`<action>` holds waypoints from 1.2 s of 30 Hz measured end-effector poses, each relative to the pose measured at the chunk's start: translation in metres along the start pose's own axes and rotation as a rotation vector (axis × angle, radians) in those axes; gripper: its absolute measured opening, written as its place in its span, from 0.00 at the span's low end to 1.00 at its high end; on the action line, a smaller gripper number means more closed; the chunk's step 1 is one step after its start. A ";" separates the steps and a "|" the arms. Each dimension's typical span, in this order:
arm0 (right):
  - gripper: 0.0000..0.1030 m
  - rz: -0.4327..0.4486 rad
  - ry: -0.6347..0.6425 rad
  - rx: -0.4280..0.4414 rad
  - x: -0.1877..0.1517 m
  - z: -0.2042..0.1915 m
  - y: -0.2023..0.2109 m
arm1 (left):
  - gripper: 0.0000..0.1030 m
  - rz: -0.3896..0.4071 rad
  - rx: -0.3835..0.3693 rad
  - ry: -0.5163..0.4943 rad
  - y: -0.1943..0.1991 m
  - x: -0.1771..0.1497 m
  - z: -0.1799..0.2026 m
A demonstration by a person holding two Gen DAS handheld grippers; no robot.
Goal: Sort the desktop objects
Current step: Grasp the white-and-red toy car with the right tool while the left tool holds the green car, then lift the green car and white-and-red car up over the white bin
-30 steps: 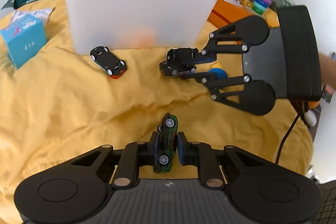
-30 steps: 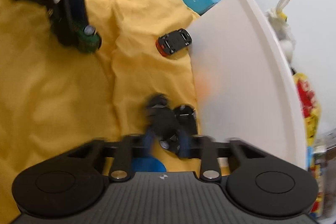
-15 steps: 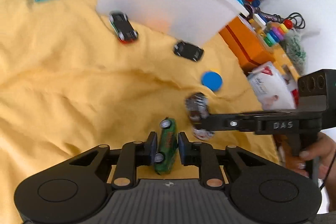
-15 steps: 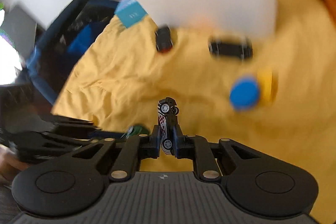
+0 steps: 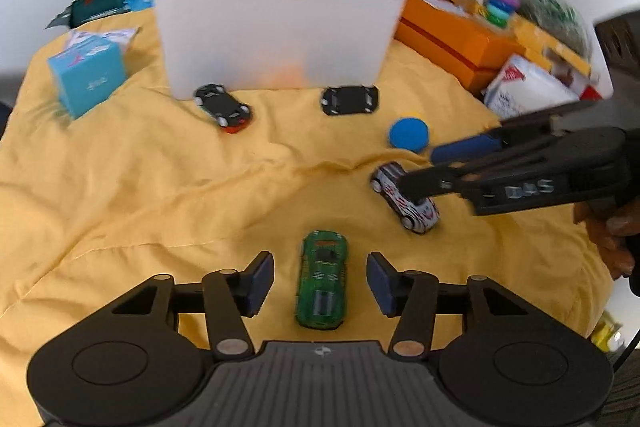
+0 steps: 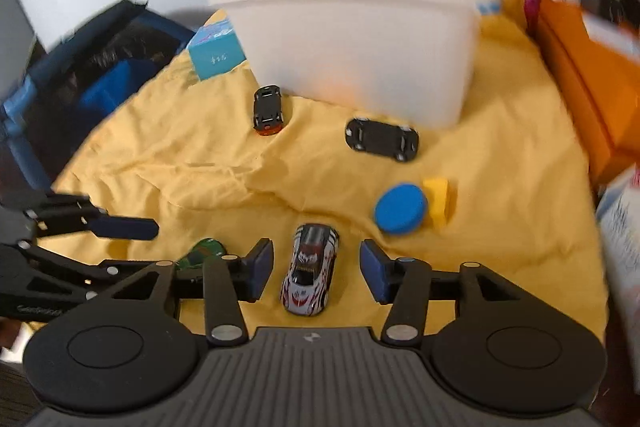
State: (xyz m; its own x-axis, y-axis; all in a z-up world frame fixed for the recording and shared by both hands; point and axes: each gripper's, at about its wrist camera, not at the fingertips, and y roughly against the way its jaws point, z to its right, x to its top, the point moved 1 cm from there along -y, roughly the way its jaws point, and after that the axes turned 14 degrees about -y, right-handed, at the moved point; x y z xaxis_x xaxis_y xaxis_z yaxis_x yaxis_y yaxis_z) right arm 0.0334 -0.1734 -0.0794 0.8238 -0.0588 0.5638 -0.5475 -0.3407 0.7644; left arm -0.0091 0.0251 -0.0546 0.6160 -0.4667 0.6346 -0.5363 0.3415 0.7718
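Note:
A green toy car lies on the yellow cloth between the spread fingers of my open left gripper. A white toy car with red stripes lies on the cloth between the spread fingers of my open right gripper; it also shows in the left wrist view, partly behind the right gripper. Two more cars lie upside down near the bin: one with a red end and a black one. A blue disc lies beside a yellow block.
A white translucent bin stands at the back of the cloth with something orange inside. A light blue box sits at the left. An orange box, packets and a heap of toys crowd the back right.
Both grippers have opened and let go of their cars, which now lie flat on the cloth. The green car was upright on its side in the left gripper before.

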 end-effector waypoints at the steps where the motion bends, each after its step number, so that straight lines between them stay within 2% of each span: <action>1: 0.49 -0.001 0.015 -0.016 -0.001 -0.004 -0.003 | 0.54 -0.018 0.016 -0.020 -0.005 0.000 0.004; 4: 0.44 0.009 0.033 -0.077 -0.005 -0.011 -0.014 | 0.53 -0.057 0.036 -0.066 -0.016 -0.005 0.012; 6: 0.39 -0.008 0.060 -0.117 -0.009 -0.016 -0.024 | 0.51 -0.043 0.048 -0.092 -0.016 -0.009 0.015; 7: 0.40 -0.013 0.063 -0.122 -0.012 -0.017 -0.028 | 0.48 -0.037 0.052 -0.100 -0.016 -0.010 0.015; 8: 0.39 -0.019 0.064 -0.127 -0.015 -0.017 -0.030 | 0.36 -0.028 0.055 -0.102 -0.015 -0.011 0.015; 9: 0.39 -0.020 0.072 -0.138 -0.019 -0.017 -0.033 | 0.33 -0.023 0.055 -0.101 -0.015 -0.012 0.014; 11: 0.38 0.009 0.088 -0.147 -0.027 -0.018 -0.031 | 0.33 -0.023 0.051 -0.098 -0.014 -0.011 0.014; 15: 0.35 0.044 0.114 -0.144 -0.034 -0.020 -0.030 | 0.33 -0.013 0.070 -0.162 -0.013 -0.013 0.022; 20: 0.32 0.059 0.110 -0.146 -0.039 -0.023 -0.023 | 0.32 -0.017 0.053 -0.145 0.001 -0.005 0.020; 23: 0.32 0.057 0.117 -0.126 -0.043 -0.025 -0.008 | 0.32 0.039 0.070 -0.134 0.021 0.007 0.015; 27: 0.32 0.098 0.122 -0.132 -0.039 -0.022 0.012 | 0.32 0.133 0.107 -0.138 0.043 0.033 0.002; 36: 0.32 0.277 0.065 -0.073 0.024 -0.016 0.046 | 0.32 0.293 0.212 -0.212 0.070 0.113 -0.026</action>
State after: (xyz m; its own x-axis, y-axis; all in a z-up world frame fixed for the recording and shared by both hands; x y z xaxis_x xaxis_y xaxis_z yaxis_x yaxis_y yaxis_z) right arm 0.0256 -0.1756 -0.0262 0.6317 -0.0790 0.7711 -0.7611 -0.2518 0.5977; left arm 0.0379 0.0171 0.0719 0.2989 -0.5398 0.7869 -0.7919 0.3199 0.5202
